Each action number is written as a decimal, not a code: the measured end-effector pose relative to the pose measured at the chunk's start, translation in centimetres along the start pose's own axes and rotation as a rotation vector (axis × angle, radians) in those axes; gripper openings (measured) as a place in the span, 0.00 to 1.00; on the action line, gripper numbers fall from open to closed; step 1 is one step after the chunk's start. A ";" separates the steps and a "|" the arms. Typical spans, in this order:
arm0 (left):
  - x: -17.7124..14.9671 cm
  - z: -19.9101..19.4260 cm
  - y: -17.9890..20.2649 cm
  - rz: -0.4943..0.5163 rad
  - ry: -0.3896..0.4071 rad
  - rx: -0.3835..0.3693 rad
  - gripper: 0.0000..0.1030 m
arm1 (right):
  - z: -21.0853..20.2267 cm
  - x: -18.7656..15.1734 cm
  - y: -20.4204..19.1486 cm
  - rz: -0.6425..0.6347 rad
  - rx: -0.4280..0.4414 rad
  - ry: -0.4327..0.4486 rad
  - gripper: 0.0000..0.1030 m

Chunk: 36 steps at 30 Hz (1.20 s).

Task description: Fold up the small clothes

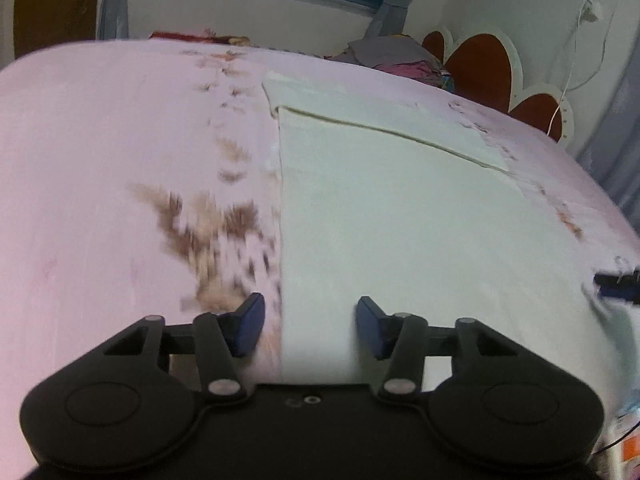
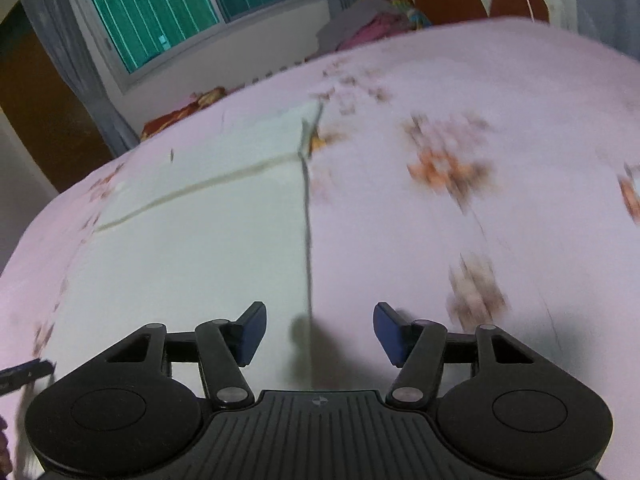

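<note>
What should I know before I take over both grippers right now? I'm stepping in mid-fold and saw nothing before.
Left gripper: open, nothing between the jaws, over the left edge of the pale cloth.
Right gripper: open, empty, over the cloth's right edge.
The cloth lies flat on the pink floral bedsheet, with a fold line across its far part, so at least one fold looks done.
Left to do: grip the near edge or corners for the next fold. Other clothes sit piled at the headboard.
</note>
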<state>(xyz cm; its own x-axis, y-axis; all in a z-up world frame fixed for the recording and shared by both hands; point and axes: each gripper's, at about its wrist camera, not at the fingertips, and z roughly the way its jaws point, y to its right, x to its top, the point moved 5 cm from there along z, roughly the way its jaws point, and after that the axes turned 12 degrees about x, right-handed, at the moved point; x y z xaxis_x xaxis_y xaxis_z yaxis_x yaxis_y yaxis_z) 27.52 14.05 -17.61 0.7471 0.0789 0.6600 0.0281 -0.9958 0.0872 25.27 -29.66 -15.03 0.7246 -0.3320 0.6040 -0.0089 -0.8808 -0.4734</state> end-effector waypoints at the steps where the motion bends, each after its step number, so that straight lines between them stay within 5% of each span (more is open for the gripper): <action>1: -0.5 -0.4 -0.2 -0.014 -0.007 -0.006 0.43 | -0.7 -1.0 0.1 0.005 0.009 -0.009 0.54; 13: -6.0 -4.1 -1.9 -0.262 -0.089 -0.213 0.36 | -5.3 -8.8 -0.8 0.150 0.237 -0.081 0.47; 21: -5.7 -2.9 -2.2 -0.357 -0.094 -0.257 0.34 | -5.5 -8.5 -0.2 0.276 0.356 -0.058 0.46; 24: -5.6 -2.0 -2.2 -0.399 -0.107 -0.281 0.26 | -4.5 -8.2 0.1 0.305 0.380 -0.086 0.37; 26: -5.9 -1.7 -1.9 -0.374 -0.117 -0.270 0.03 | -4.4 -8.5 -0.1 0.293 0.388 -0.097 0.31; 28: -6.1 -2.3 -1.9 -0.372 -0.089 -0.270 0.03 | -4.1 -8.8 -0.4 0.270 0.393 -0.116 0.02; 31: -5.7 -4.2 -2.7 -0.385 0.006 -0.283 0.03 | -5.9 -8.6 -0.6 0.252 0.434 -0.049 0.02; 34: -6.7 -2.1 -3.3 -0.380 -0.085 -0.220 0.04 | -7.5 -7.8 0.1 0.237 0.422 0.009 0.02; 36: -7.0 -1.6 -3.5 -0.431 -0.083 -0.239 0.03 | -6.1 -8.3 0.7 0.229 0.361 -0.060 0.02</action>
<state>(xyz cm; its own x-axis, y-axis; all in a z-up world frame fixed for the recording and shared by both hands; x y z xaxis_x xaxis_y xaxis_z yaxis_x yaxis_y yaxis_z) 21.13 17.02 -21.32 0.7517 0.4675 0.4652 0.2005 -0.8339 0.5142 15.07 -29.56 -16.45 0.7707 -0.4755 0.4241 0.0602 -0.6083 -0.7914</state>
